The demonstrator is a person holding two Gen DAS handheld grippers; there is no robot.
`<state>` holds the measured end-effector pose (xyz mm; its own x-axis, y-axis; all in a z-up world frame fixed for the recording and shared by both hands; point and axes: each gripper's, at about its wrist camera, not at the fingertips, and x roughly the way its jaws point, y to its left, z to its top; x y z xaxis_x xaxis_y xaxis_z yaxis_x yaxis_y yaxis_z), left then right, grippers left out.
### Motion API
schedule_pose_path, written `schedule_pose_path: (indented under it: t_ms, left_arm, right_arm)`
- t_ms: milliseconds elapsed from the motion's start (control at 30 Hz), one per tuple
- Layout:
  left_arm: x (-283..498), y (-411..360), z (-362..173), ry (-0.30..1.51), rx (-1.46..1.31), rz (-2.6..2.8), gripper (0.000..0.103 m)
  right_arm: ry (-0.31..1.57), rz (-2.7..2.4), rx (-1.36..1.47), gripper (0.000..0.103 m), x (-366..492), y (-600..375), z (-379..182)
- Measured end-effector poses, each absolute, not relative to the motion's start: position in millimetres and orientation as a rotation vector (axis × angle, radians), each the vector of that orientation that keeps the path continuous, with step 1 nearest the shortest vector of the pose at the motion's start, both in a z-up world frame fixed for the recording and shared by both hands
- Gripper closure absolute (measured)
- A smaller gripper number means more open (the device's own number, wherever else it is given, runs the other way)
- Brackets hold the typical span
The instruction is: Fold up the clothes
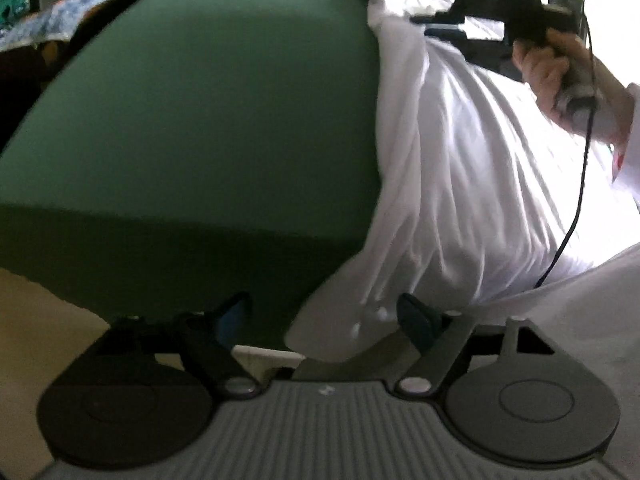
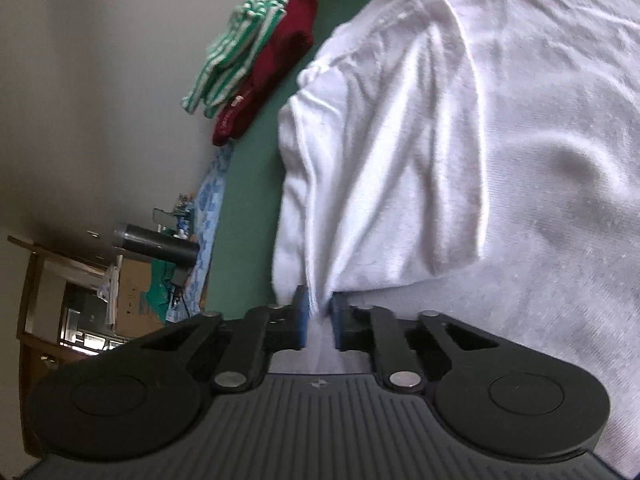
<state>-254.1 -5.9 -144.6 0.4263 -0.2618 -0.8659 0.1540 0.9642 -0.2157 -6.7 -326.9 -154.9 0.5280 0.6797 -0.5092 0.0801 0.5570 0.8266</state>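
Two tongs: right [image 2: 320, 316] pinching the white shirt [image 2: 440, 140], left [image 1: 326, 312] spread wide.

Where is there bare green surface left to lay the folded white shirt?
Bare: the wide green surface left of the white shirt, out to its far edge. Crowded: the far edge in the right wrist view, where the striped garment and maroon garment are piled.
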Motion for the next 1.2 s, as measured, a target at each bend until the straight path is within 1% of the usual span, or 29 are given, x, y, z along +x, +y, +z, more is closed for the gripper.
schedule_pose_path:
  t_ms: [67,100,133,167,200,233,400,467,633,700,733,767,800,833,867,900,933,1000,1100,1133,1200]
  left_arm:
    - [-259.4,-11.8,-141.4,1.093,-0.079,-0.252,0.029]
    - [-262.0,-14.8,-139.8,1.089,-0.064,-0.247,0.036]
    - [-264.7,-17.7,-138.2,1.085,-0.049,-0.243,0.057]
    - [-267.4,-20.7,-136.6,1.080,-0.034,-0.238,0.071]
    - [-270.0,-23.7,-135.1,1.076,-0.018,-0.234,0.090]
    - [-272.7,-26.6,-133.5,1.072,-0.003,-0.229,0.094]
    - [-286.0,-41.4,-125.5,1.050,0.072,-0.207,0.095]
    - [-291.3,-47.4,-122.3,1.042,0.102,-0.198,0.100]
    - [-304.8,-51.5,-96.3,0.968,0.136,-0.153,0.103]
    - [-309.7,-58.2,-90.9,0.955,0.134,-0.157,0.103]
    - [-312.6,-62.5,-89.3,0.949,0.139,-0.160,0.101]
    - [-312.0,-67.9,-93.8,0.943,0.176,-0.145,0.097]
    - [-311.1,-73.3,-98.8,0.937,0.215,-0.130,0.081]
    - [-310.3,-78.7,-103.7,0.931,0.253,-0.114,0.073]
    - [-307.0,-79.2,-112.5,0.935,0.285,-0.103,0.068]
    - [-303.6,-79.4,-121.6,0.940,0.315,-0.093,0.066]
    - [-298.9,-76.7,-129.3,0.954,0.321,-0.096,0.061]
    - [-290.9,-69.8,-142.7,0.982,0.316,-0.105,0.054]
    - [-279.2,-62.2,-151.8,0.985,0.307,-0.110,0.054]
    - [-275.7,-62.0,-152.6,0.979,0.308,-0.119,0.057]
    - [-269.4,-61.9,-154.2,0.991,0.308,-0.157,0.076]
  right_arm:
    - [0.986,0.432,0.953,0.098,-5.9,-331.1,-157.4]
    - [0.991,0.439,0.953,0.099,-5.5,-332.3,-158.1]
    - [0.994,0.449,0.933,0.099,-4.7,-332.1,-156.6]
    - [0.996,0.460,0.909,0.100,-3.8,-331.6,-154.6]
    - [0.999,0.471,0.885,0.100,-2.9,-331.1,-152.7]
    - [1.002,0.476,0.862,0.100,-2.0,-330.2,-150.6]
    - [1.009,0.498,0.802,0.100,0.8,-326.8,-147.8]
    - [1.014,0.503,0.799,0.100,1.9,-326.4,-148.3]
    - [1.030,0.496,0.750,0.100,4.7,-321.3,-142.0]
    - [1.039,0.488,0.739,0.099,6.4,-319.9,-140.5]
    - [1.044,0.486,0.740,0.099,7.5,-319.7,-140.2]
    - [1.049,0.485,0.744,0.097,8.6,-319.5,-140.0]
    - [1.054,0.484,0.747,0.096,9.7,-319.3,-139.7]
    - [1.057,0.486,0.743,0.095,9.9,-319.4,-139.3]
    - [1.057,0.490,0.732,0.095,10.0,-318.9,-138.9]
    - [1.055,0.496,0.720,0.095,10.1,-318.1,-138.4]
    - [1.053,0.501,0.711,0.095,10.2,-317.7,-138.3]
    - [1.050,0.512,0.703,0.096,10.6,-317.9,-138.9]
    - [1.049,0.520,0.689,0.098,10.9,-317.7,-138.7]
    - [1.048,0.522,0.682,0.098,11.0,-317.4,-138.4]
    - [1.040,0.525,0.657,0.098,10.1,-315.0,-136.9]
